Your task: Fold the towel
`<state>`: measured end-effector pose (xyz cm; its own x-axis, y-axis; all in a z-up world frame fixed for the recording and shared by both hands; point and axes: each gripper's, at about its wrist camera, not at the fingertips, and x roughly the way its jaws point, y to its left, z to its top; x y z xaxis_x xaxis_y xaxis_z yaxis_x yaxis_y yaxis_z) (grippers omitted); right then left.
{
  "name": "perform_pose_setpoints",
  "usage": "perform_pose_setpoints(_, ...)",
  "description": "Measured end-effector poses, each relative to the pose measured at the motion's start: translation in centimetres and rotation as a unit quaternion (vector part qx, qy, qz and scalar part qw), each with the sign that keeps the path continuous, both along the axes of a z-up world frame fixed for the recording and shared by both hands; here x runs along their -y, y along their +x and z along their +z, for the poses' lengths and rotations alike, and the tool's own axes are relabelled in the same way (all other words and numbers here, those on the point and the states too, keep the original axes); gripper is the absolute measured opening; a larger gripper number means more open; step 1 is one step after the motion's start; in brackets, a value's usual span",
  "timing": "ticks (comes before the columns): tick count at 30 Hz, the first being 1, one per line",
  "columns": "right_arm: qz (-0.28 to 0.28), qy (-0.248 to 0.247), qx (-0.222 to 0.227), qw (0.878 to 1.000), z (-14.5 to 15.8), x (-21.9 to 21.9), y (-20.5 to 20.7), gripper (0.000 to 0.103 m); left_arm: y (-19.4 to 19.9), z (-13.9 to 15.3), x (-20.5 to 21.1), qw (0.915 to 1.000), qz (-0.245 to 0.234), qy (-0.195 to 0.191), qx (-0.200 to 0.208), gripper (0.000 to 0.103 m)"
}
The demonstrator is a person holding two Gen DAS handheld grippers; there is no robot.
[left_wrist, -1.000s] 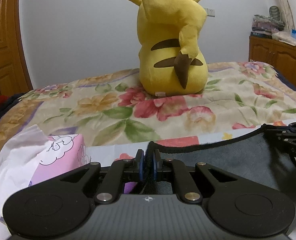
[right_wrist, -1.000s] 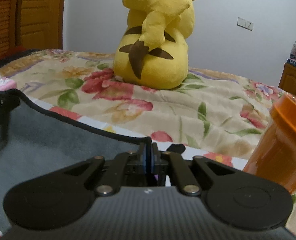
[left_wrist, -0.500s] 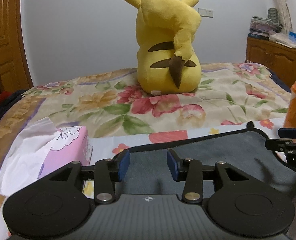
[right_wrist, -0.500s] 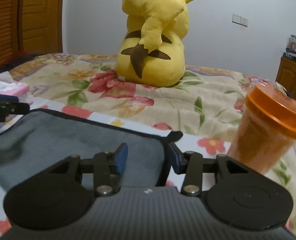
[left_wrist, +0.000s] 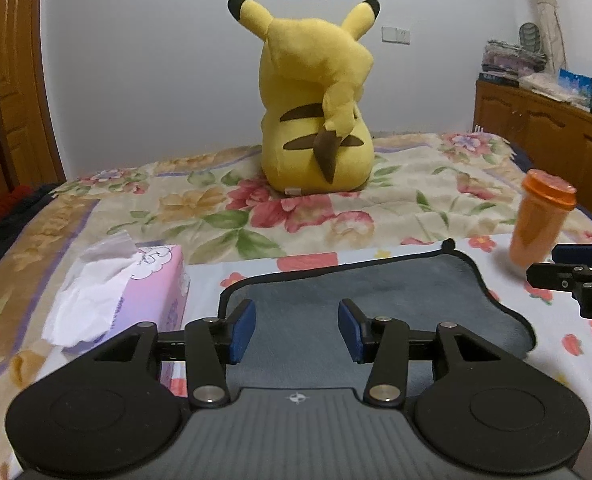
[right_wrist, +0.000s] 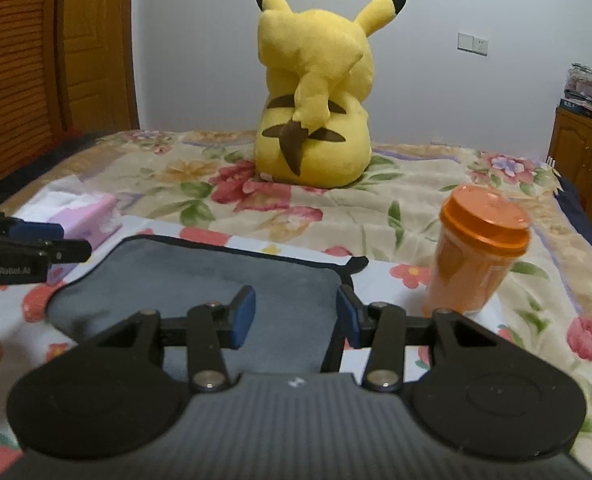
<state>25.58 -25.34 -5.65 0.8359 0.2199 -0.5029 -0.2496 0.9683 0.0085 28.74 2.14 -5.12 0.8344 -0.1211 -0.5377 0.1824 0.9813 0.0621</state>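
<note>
A bedroom with a pale wall and wooden doors at the left frames a bed covered by a floral quilt [left_wrist: 416, 200], on which a yellow Pikachu plush [left_wrist: 316, 120] sits upright with its back to both cameras. Nearer, a light sheet with small red flowers carries the grey towel [left_wrist: 356, 288], which lies flat with a dark bound edge and a small hanging loop at its far right corner; its near part appears doubled over, though the gripper bodies hide too much of it to be sure. The left gripper [left_wrist: 296, 330] hovers over the towel's left portion with its blue-padded fingers spread wide and nothing between them. The right gripper [right_wrist: 296, 316] is likewise spread, its right finger at the towel's right edge and its left finger above the grey cloth, gripping nothing. To the left of the towel stands a pink tissue box [left_wrist: 152, 296] with white tissue spilling from its top, close beside the towel's left edge. To the right, an orange lidded cup [right_wrist: 480, 256] stands upright on the sheet, just beside the towel's far right corner. A wooden cabinet [left_wrist: 544, 128] with stacked items lines the right wall.
</note>
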Motion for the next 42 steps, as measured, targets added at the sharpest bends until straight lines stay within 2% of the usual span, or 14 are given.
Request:
perform_pose_setpoints(13, -0.012, 0.018, 0.009, 1.000, 2.7, 0.9, -4.8, 0.046, -5.0, 5.1, -0.2, 0.9997, -0.002, 0.003, 0.023, 0.060)
perform_pose_setpoints(23, -0.017, 0.019, 0.026, 0.999, 4.9, 1.5, -7.9, 0.049, -9.2, 8.0, 1.1, 0.9991, -0.004, -0.001, 0.042, 0.092)
perform_pose_setpoints(29, -0.026, 0.024, 0.032, 0.999, 5.7, 1.9, -9.2, 0.057, -11.2, 9.1, 1.6, 0.9987, -0.003, -0.005, 0.050, 0.098)
perform_pose_setpoints(31, -0.030, 0.026, 0.034, 0.999, 5.8, 1.9, -9.6, 0.062, -11.8, 9.4, 1.6, 0.9986, 0.000, -0.010, 0.051, 0.099)
perform_pose_setpoints(35, -0.033, 0.032, 0.034, 0.998, 6.0, 2.2, -10.4, 0.065, -12.9, 9.8, 1.5, 0.9984, 0.006, -0.020, 0.053, 0.103)
perform_pose_setpoints(36, -0.034, 0.031, 0.035, 0.998, 6.1, 2.2, -10.7, 0.070, -13.1, 9.9, 1.5, 0.9983, 0.008, -0.021, 0.054, 0.103)
perform_pose_setpoints(37, -0.035, 0.031, 0.036, 0.998, 6.1, 2.2, -10.9, 0.079, -13.3, 10.0, 1.5, 0.9982, 0.010, -0.021, 0.056, 0.103)
perform_pose_setpoints(40, -0.039, 0.029, 0.045, 0.998, 6.4, 2.3, -11.6, 0.098, -14.1, 10.3, 1.4, 0.9978, 0.017, -0.024, 0.059, 0.103)
perform_pose_setpoints(42, -0.039, 0.028, 0.049, 0.998, 6.5, 2.4, -12.0, 0.103, -14.7, 10.7, 1.4, 0.9978, 0.025, -0.027, 0.055, 0.103)
